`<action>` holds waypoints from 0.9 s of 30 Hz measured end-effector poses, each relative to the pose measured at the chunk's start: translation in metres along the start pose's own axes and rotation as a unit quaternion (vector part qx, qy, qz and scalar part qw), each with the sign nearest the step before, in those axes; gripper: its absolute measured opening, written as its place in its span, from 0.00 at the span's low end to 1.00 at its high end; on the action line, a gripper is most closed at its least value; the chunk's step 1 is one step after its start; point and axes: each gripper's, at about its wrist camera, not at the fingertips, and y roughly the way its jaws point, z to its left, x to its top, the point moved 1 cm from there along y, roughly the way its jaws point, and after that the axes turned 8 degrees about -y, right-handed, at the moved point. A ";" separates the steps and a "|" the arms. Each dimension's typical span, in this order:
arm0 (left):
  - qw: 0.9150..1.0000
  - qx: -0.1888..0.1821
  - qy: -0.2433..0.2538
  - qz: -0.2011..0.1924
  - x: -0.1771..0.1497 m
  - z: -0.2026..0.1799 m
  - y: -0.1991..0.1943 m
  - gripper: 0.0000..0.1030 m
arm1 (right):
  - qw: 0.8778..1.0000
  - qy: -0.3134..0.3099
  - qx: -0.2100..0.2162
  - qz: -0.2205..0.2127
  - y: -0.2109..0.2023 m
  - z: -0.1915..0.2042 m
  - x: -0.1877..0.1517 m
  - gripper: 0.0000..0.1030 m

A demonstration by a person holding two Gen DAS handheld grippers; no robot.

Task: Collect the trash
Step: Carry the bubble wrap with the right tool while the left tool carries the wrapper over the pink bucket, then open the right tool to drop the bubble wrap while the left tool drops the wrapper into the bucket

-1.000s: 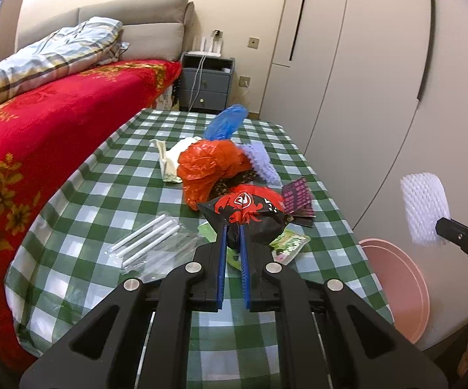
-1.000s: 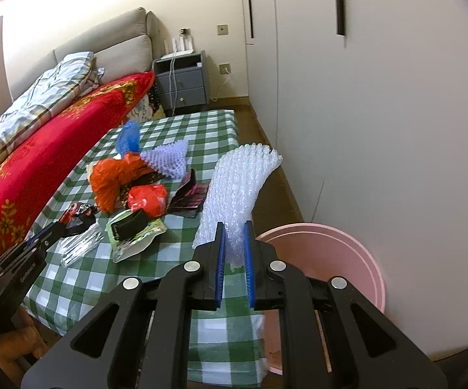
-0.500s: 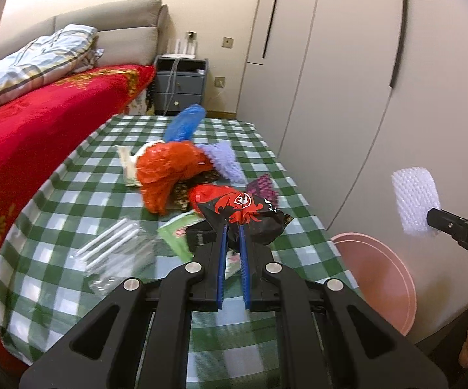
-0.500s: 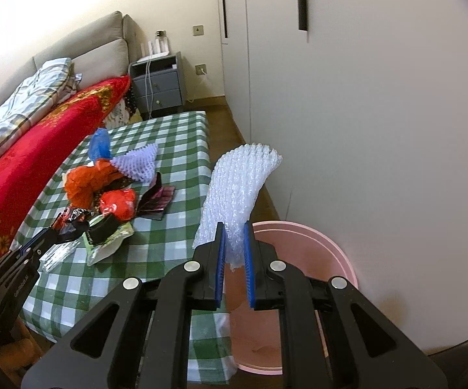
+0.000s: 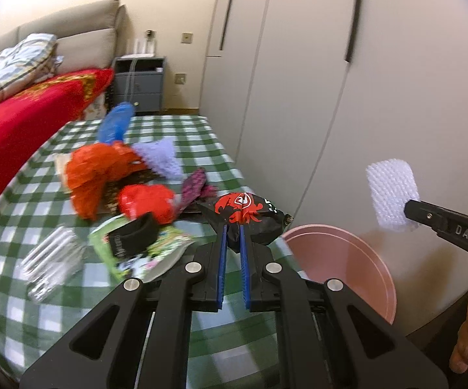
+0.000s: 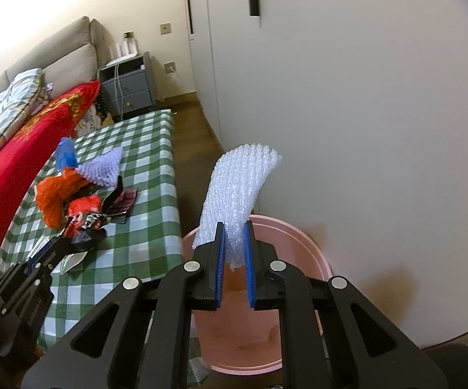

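Bedroom setting: a table under a green-and-white checked tablecloth (image 5: 201, 136) stands beside a bed with a red blanket (image 6: 13, 162), close to pale wardrobe doors, and a pink bucket (image 6: 311, 253) sits on the floor at the table's near corner

Our right gripper (image 6: 234, 253) is clamped on the lower end of a white bubble wrap sheet (image 6: 237, 188), which rises from the jaws and curls over directly above the bucket's opening. Our left gripper (image 5: 231, 243) is pinched shut on a black and red snack wrapper (image 5: 247, 210), held above the table edge just beside the bucket

We judge both pieces very light and soft. The bubble wrap looks springy and bulky, so a grip near one end, as we have now, lets it hang free and drop straight. The wrapper looks thin, crinkly and slick, so we would pinch a folded seam instead of a flat face

Still on the cloth are an orange plastic bag (image 5: 94, 175), a blue bag (image 5: 115, 124), a purple foam net (image 5: 162, 159), a green packet (image 5: 143, 253) and clear plastic packaging (image 5: 52, 259)
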 end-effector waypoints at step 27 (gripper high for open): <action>0.995 -0.074 0.043 0.057 -0.017 -0.084 0.081 0.08 | 0.997 0.057 -0.049 0.035 0.034 -0.036 -0.001 0.11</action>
